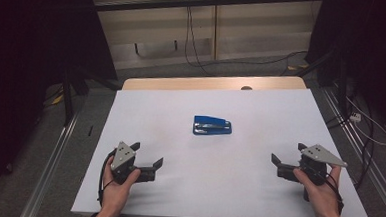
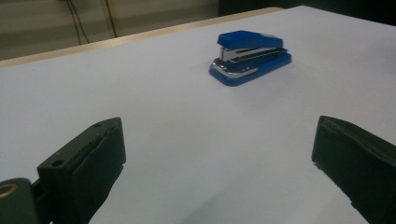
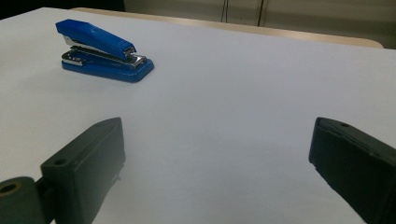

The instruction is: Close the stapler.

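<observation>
2 grippers wait low near the table's (image 1: 146, 106) front edge, jaws spread wide, nothing held: left gripper (image 1: 147, 155) at 7 o'clock, right gripper (image 1: 288, 154) at 4. We see the blue stapler (image 1: 212, 125) flat at table centre, well apart from both. We'd approach low from 1 side and close across its narrow width. Gripper views reveal its raised top arm (image 2: 250, 39) and chrome magazine (image 3: 74, 57); high view gives layout.
</observation>
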`<state>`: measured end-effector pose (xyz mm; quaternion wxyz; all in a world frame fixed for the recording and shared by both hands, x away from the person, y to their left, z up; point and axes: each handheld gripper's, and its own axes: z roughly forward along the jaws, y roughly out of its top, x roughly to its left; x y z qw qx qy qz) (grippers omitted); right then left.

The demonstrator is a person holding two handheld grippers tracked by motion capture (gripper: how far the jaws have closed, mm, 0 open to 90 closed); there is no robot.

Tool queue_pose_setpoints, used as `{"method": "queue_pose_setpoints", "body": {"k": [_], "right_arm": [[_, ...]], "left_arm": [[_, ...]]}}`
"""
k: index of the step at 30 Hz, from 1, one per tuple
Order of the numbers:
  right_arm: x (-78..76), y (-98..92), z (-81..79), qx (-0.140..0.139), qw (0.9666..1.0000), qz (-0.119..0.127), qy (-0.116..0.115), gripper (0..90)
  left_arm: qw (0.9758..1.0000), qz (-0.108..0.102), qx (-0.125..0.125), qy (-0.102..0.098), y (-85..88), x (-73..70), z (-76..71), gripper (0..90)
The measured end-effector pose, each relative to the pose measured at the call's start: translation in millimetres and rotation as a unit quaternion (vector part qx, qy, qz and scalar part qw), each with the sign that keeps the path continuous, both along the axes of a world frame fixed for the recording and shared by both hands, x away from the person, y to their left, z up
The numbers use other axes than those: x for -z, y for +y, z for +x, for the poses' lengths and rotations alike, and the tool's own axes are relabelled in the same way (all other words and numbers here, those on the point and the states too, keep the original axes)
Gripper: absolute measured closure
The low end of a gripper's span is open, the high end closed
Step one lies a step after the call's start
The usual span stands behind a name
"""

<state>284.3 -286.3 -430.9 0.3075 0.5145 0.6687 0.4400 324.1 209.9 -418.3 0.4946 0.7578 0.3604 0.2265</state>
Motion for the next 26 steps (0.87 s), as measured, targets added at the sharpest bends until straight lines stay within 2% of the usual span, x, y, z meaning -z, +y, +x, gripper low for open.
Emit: {"method": "queue_pose_setpoints", "body": {"k": [3,7,9,14,16,20,24,26], "right_arm": [[1.6,0.0,-4.1,-0.004,1.0000,-0.003,0.002,3.6],[4.1,-0.3,-8.1,0.002,1.0000,0.005,0.001,3.2],[5.0,0.5,-8.5,0.002,1.0000,0.008,-0.003,3.1],[4.2,3.1,-8.6,0.000,0.9998,0.011,-0.017,3.2],[3.5,2.0,-8.1,0.002,0.9997,0.012,-0.021,3.2],[4.2,1.0,-6.4,0.002,0.9997,0.016,-0.019,3.1],[4.5,3.1,-4.7,-0.004,0.9997,0.013,-0.018,2.6],[4.5,3.5,-4.1,-0.006,0.9998,0.011,-0.018,2.6]], "left_arm": [[0.9999,0.009,0.004,-0.009,0.6,-1.5,-6.2,3.0],[0.9998,0.017,-0.008,-0.009,2.6,1.5,-6.2,3.0],[0.9999,0.013,-0.011,-0.003,3.7,2.3,-5.2,3.0],[0.9998,0.009,-0.016,-0.004,5.3,3.1,-4.1,3.1],[0.9998,0.014,-0.014,-0.003,5.0,3.7,-4.0,3.1],[0.9999,0.012,-0.009,-0.003,3.7,4.0,-4.4,3.1],[0.9998,0.021,-0.004,0.000,1.6,5.6,-3.1,3.0],[0.9999,0.014,-0.004,-0.002,1.0,5.3,-2.7,3.1]]}}
